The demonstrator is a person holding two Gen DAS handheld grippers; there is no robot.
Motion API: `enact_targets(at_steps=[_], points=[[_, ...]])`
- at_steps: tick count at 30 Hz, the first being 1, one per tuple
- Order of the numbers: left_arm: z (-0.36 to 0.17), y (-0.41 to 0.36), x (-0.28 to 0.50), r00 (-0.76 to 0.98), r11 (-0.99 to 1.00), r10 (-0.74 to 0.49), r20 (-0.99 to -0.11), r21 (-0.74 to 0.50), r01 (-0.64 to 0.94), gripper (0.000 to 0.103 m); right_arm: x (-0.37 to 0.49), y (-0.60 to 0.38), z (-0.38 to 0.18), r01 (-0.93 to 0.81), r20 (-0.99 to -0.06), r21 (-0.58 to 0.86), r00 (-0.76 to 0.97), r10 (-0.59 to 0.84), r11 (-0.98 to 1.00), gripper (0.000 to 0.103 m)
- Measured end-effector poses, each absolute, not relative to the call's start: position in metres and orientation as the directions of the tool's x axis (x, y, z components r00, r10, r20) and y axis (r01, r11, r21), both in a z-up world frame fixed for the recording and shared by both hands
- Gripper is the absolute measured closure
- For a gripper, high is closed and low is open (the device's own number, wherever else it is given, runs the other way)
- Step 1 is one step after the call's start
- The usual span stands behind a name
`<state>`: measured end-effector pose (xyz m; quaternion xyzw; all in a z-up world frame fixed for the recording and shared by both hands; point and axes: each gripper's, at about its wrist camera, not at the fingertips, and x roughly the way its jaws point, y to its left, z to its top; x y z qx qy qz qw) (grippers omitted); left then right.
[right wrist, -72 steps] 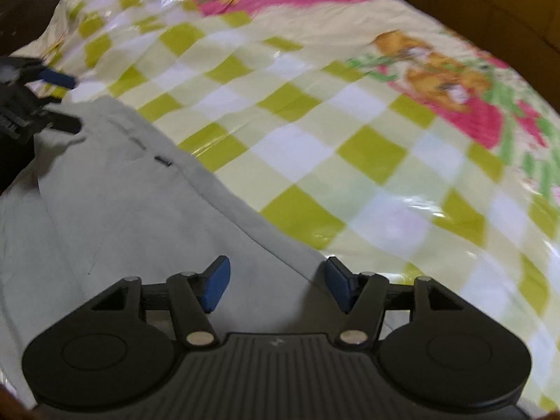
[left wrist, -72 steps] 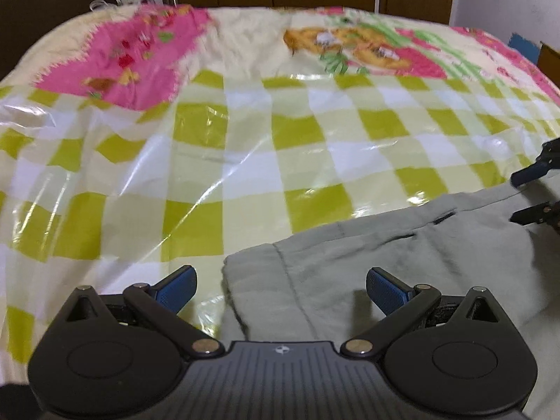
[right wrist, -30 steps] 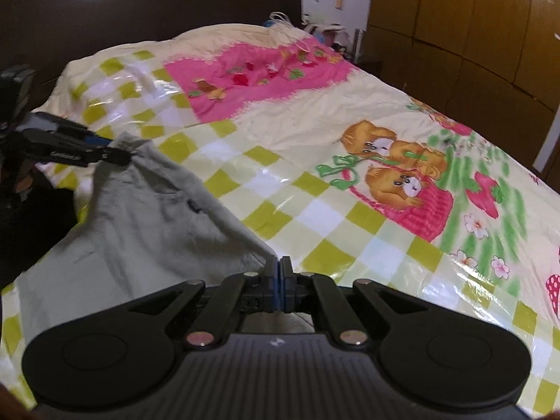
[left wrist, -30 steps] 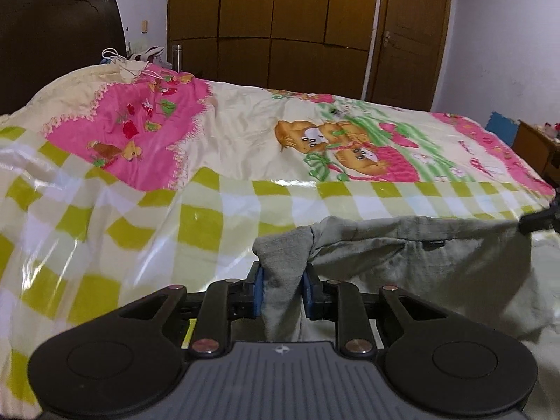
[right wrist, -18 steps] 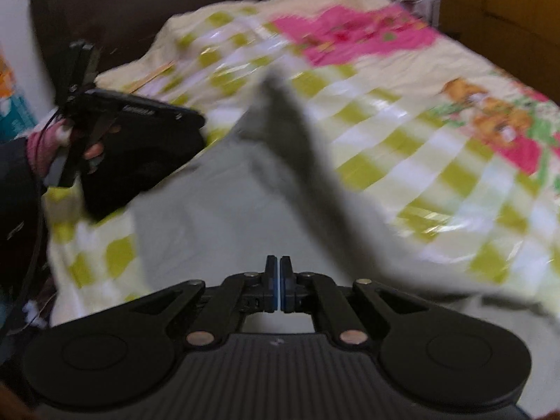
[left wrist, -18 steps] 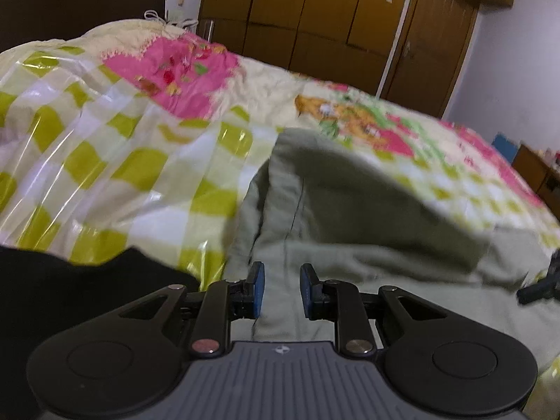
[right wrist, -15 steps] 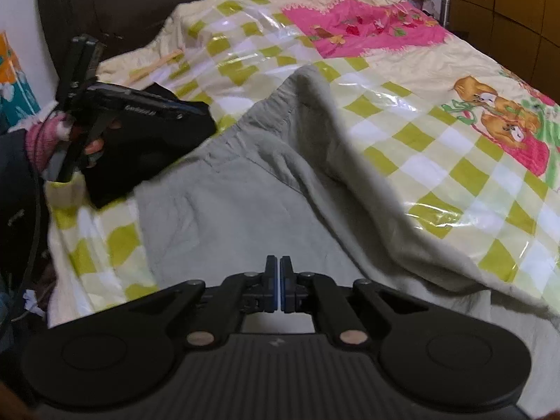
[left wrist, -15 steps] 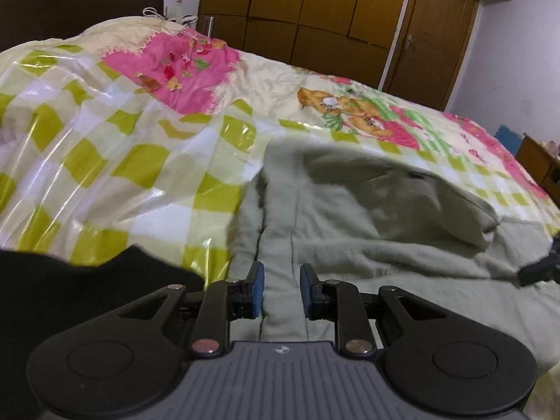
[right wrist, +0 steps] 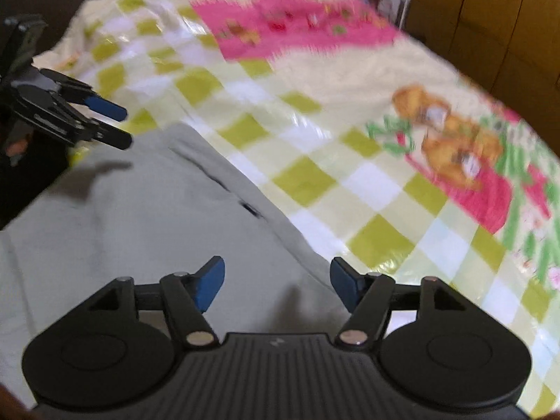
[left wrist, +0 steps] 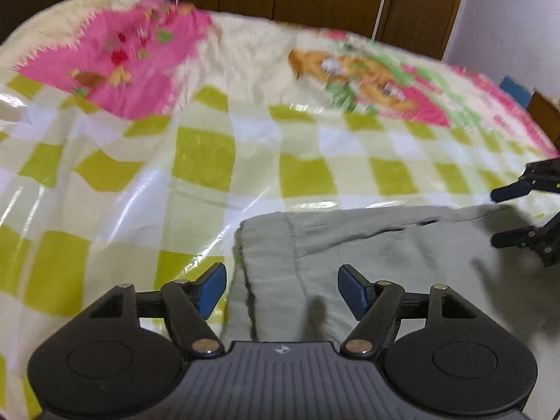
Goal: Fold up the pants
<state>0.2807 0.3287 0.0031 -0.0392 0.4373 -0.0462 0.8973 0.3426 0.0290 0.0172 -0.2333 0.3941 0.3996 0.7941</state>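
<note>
1. The soft grey-green pants [left wrist: 378, 245] are laid folded on the glossy checked bedcover [left wrist: 196, 161].
2. The left gripper [left wrist: 281, 288] has just been opened wide; nothing is held.
3. The right gripper [right wrist: 274, 280] has likewise just been opened, empty, over the cloth.

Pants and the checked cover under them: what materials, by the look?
Pants: soft matte grey-green woven cloth, probably cotton; it creases and shows stitched seams, no shine.
Checked cover: glossy, likely a clear plastic film over printed fabric; bright glare streaks and sharp crinkles. Blur leaves it uncertain.
</note>
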Motion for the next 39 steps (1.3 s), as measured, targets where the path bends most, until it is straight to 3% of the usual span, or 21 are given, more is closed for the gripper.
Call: enact_targets(at_steps=[3, 7, 8, 9, 10, 11, 12, 13, 17, 28, 32, 36, 39], points=[[-0.015, 0.327, 0.301, 0.57, 0.998, -0.067, -0.819, -0.052, 0.042, 0.019, 0.365, 0.024, -0.004, -0.816, -0.85, -0.013, 0.313, 0.423, 0.578, 0.033], [-0.021, 0.319, 0.313, 0.576, 0.995, -0.098, -0.811, -0.084, 0.052, 0.019, 0.369, 0.014, -0.024, -0.804, -0.861, 0.027, 0.282, 0.422, 0.594, 0.032], [-0.021, 0.316, 0.317, 0.577, 0.995, -0.095, -0.811, -0.08, 0.052, 0.024, 0.368, 0.013, -0.025, -0.802, -0.857, 0.028, 0.288, 0.428, 0.597, 0.033], [-0.022, 0.312, 0.321, 0.573, 0.997, -0.083, -0.815, -0.066, 0.05, 0.029, 0.367, 0.012, -0.025, -0.798, -0.854, 0.035, 0.288, 0.432, 0.601, 0.043], [-0.022, 0.308, 0.324, 0.571, 0.997, -0.071, -0.818, -0.048, 0.054, 0.043, 0.366, 0.013, -0.023, -0.795, -0.853, 0.048, 0.282, 0.438, 0.605, 0.054], [-0.021, 0.307, 0.326, 0.571, 0.997, -0.068, -0.818, -0.043, 0.056, 0.054, 0.367, 0.013, -0.021, -0.789, -0.855, 0.057, 0.278, 0.438, 0.612, 0.083], [-0.019, 0.305, 0.326, 0.573, 0.997, -0.07, -0.816, -0.046, 0.056, 0.059, 0.368, 0.014, -0.018, -0.779, -0.859, 0.074, 0.267, 0.437, 0.622, 0.1], [-0.016, 0.304, 0.324, 0.582, 0.997, -0.078, -0.809, -0.051, 0.061, 0.067, 0.369, 0.013, -0.014, -0.772, -0.859, 0.088, 0.261, 0.441, 0.63, 0.1], [0.003, 0.304, 0.308, 0.64, 0.997, -0.081, -0.764, -0.058, 0.057, 0.073, 0.358, 0.015, 0.005, -0.783, -0.833, 0.059, 0.303, 0.463, 0.619, 0.1], [0.081, 0.332, 0.144, 0.818, 0.967, -0.221, -0.532, -0.227, 0.113, 0.073, 0.238, -0.02, 0.093, -0.838, -0.689, 0.137, 0.302, 0.658, 0.528, 0.1], [0.055, 0.332, 0.09, 0.789, 0.967, -0.214, -0.576, -0.239, 0.088, 0.071, 0.18, -0.018, 0.081, -0.877, -0.725, 0.137, 0.228, 0.65, 0.461, 0.1], [0.014, 0.333, 0.06, 0.728, 0.963, -0.191, -0.659, -0.268, 0.01, 0.069, 0.139, 0.0, 0.029, -0.896, -0.816, 0.16, 0.116, 0.567, 0.414, 0.1], [0.001, 0.333, 0.035, 0.717, 0.953, -0.192, -0.67, -0.302, -0.028, 0.06, 0.107, 0.015, 0.004, -0.93, -0.854, 0.103, 0.1, 0.511, 0.353, 0.093]])
